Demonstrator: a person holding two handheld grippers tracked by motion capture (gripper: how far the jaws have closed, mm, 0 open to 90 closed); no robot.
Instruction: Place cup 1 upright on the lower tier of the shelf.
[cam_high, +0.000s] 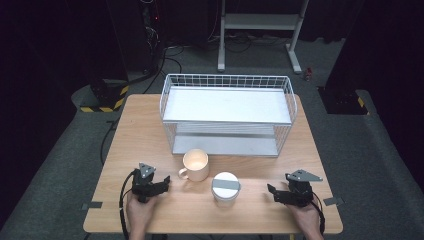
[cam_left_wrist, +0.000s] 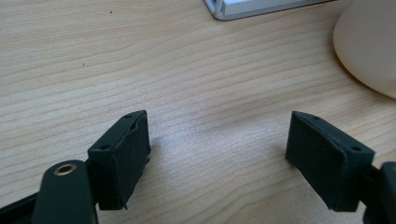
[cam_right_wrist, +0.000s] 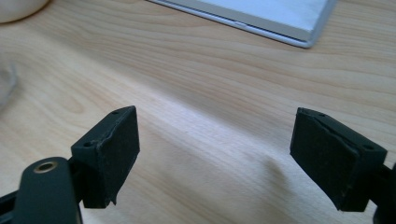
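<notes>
Mug (cam_high: 195, 165) sits on the table (cam_high: 150, 120), near the front edge, left of centre, just ahead of the wire basket (cam_high: 227, 114); upright, mouth up, cream-coloured, empty as far as I can tell; handle points left, toward the left gripper (cam_high: 162, 181); looks like smooth glazed ceramic, so likely slippery on flat pads; in the left gripper view its rounded side (cam_left_wrist: 369, 46) shows at the upper right, apart from the jaws.

Just right of the mug stands a white tub (cam_high: 225, 187) with a grey strip across its lid; upright, closed, near the mug but I can't tell if they touch.

Step, as I read it: approach not begun; both hands rest low near the front edge, flanking the two things; nothing picked up.

Left gripper: jaws apart, bare wood between them, holding nothing; nearest to the mug handle. Right gripper (cam_high: 274, 192): jaws also apart with nothing between them; well right of the tub, jaws aimed toward it; its own view shows the basket's base plate (cam_right_wrist: 261, 14) ahead.

Next move, my guess: left gripper goes to the mug, taking the handle or the rim; needs jaws lined up across the wall and a firm squeeze; right gripper takes the tub by its sides; the jaws may need to spread wider to clear it. Basket shelves are bare, a likely drop spot.
</notes>
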